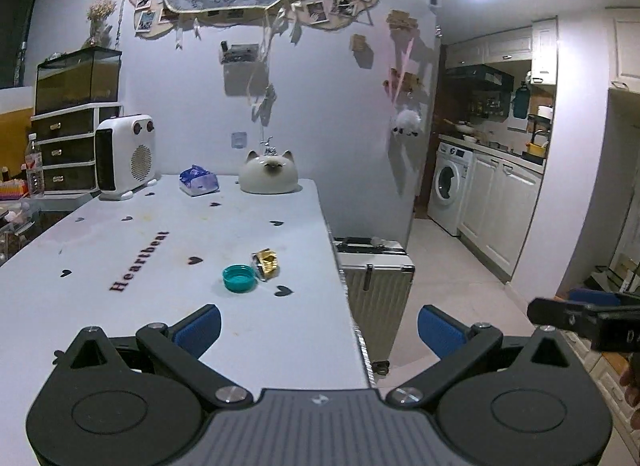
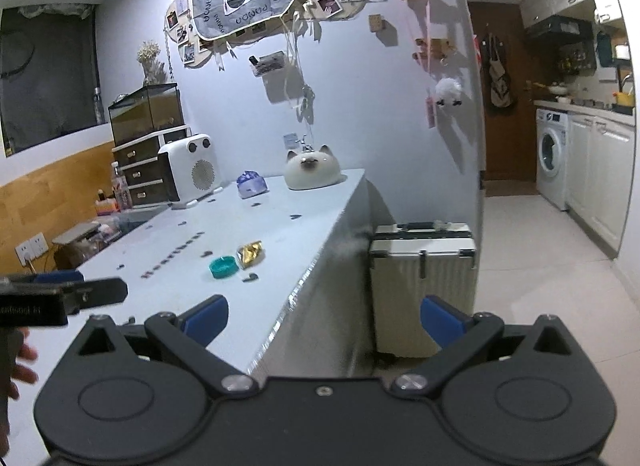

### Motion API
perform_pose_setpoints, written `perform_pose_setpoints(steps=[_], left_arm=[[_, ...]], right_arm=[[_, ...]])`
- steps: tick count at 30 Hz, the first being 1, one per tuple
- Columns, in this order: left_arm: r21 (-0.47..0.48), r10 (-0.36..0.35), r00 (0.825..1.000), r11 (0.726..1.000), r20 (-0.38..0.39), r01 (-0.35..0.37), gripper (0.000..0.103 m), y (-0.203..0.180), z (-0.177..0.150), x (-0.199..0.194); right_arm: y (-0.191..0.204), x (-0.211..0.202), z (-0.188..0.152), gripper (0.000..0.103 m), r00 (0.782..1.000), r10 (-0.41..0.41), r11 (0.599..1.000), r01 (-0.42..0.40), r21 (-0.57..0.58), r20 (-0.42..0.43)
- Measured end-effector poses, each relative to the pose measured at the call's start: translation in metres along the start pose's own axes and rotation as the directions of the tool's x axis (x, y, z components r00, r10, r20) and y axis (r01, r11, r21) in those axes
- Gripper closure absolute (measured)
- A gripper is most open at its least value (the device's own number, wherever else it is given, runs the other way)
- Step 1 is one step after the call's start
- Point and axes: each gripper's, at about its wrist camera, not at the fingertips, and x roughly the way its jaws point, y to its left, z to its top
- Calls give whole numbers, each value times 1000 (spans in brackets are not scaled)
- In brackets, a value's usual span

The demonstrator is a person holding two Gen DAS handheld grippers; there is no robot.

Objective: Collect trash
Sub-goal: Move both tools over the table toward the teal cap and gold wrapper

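Observation:
A teal bottle cap (image 1: 239, 277) and a crumpled gold wrapper (image 1: 265, 264) lie side by side on the white table (image 1: 120, 225), near its right edge. Both also show in the right wrist view, the cap (image 2: 222, 266) left of the wrapper (image 2: 250, 254). My left gripper (image 1: 318, 326) is open and empty, over the table's near right edge, short of the trash. My right gripper (image 2: 324, 320) is open and empty, held off the table's right side. Each gripper appears at the edge of the other's view.
A white heater (image 1: 126, 157), a blue tissue pack (image 1: 199, 180) and a cat-shaped ceramic (image 1: 269, 177) stand at the table's far end. A silver suitcase (image 1: 374, 286) stands on the floor right of the table. A washing machine (image 1: 448, 189) and cabinets lie further right.

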Motion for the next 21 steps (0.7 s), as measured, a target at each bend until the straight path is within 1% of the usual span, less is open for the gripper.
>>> perform_pose_setpoints(steps=[6, 8, 10, 12, 15, 16, 18, 20, 21], left_arm=[[8, 23, 1000, 1000, -15, -23, 0, 22, 1, 44], [-1, 13, 1000, 1000, -27, -14, 0, 31, 1, 63], [0, 17, 999, 1000, -38, -17, 0, 38, 1, 83], [10, 34, 999, 999, -31, -33, 0, 44, 2, 102], [-6, 26, 1000, 1000, -8, -26, 0, 56, 5, 130], [-7, 25, 1000, 1000, 1, -25, 1, 60, 6, 139], [7, 45, 999, 999, 5, -46, 4, 66, 8, 160], [42, 70, 997, 997, -6, -70, 14, 71, 9, 179], [62, 79, 997, 995, -15, -78, 15, 72, 8, 187]], right_arm=[[7, 50, 11, 0, 999, 33, 999, -33, 11, -9], [9, 66, 15, 0, 998, 64, 998, -64, 12, -10], [10, 81, 19, 0, 996, 84, 996, -83, 24, -35], [12, 97, 23, 0, 996, 66, 997, -64, 31, -67], [13, 117, 27, 0, 997, 53, 998, -52, 21, -55], [14, 125, 29, 0, 997, 55, 998, -55, 16, -45], [15, 139, 34, 0, 998, 64, 998, -64, 15, -22], [18, 154, 41, 0, 998, 62, 998, -62, 17, -21], [19, 161, 44, 0, 997, 69, 997, -69, 16, -16]])
